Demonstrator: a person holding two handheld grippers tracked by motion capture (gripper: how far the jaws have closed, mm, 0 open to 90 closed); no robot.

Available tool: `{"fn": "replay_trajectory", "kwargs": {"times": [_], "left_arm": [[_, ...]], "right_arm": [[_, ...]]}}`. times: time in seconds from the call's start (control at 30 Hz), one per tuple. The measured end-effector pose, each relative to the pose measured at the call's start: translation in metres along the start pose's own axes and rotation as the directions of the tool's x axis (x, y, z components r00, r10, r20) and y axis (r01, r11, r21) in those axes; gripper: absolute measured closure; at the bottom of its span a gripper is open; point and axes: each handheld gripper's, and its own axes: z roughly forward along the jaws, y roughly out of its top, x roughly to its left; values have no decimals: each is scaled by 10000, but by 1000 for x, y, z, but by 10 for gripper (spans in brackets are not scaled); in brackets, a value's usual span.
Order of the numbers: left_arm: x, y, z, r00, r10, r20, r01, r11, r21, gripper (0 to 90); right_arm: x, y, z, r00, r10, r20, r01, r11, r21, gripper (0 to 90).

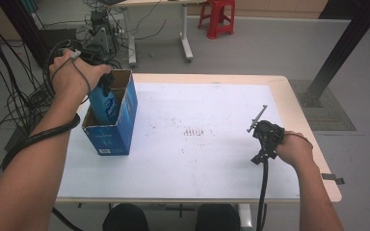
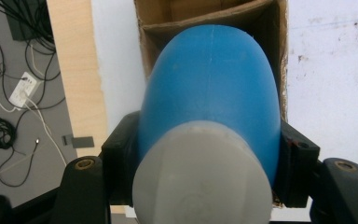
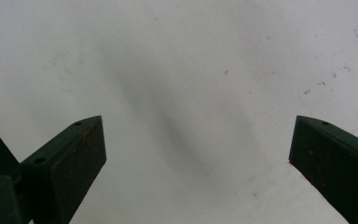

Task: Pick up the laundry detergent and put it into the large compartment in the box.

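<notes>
our left gripper (image 2: 205, 158) clamps the smooth, likely slippery blue plastic bottle with a grey cap (image 2: 212, 98) by its shoulders above the open blue cardboard box (image 1: 111, 126), while our right gripper (image 3: 196, 158) gapes wide.

Black jaws with brass-ringed screw holes on left gripper (image 2: 209, 172); reddish flecks on right gripper (image 3: 198, 158) jaws; thick black cables behind.

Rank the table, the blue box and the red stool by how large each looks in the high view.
1. table
2. blue box
3. red stool, though it stands farther from the camera, so its true size is unsure.
</notes>
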Motion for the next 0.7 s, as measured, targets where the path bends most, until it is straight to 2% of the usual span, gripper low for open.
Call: {"fn": "replay_trajectory", "kwargs": {"times": [0.7], "left_arm": [[1,4,32,9999,-75,155,69,9994,343,379]], "right_arm": [[2,3,-2,9999,-98,54,98,10000,15,35]]}}
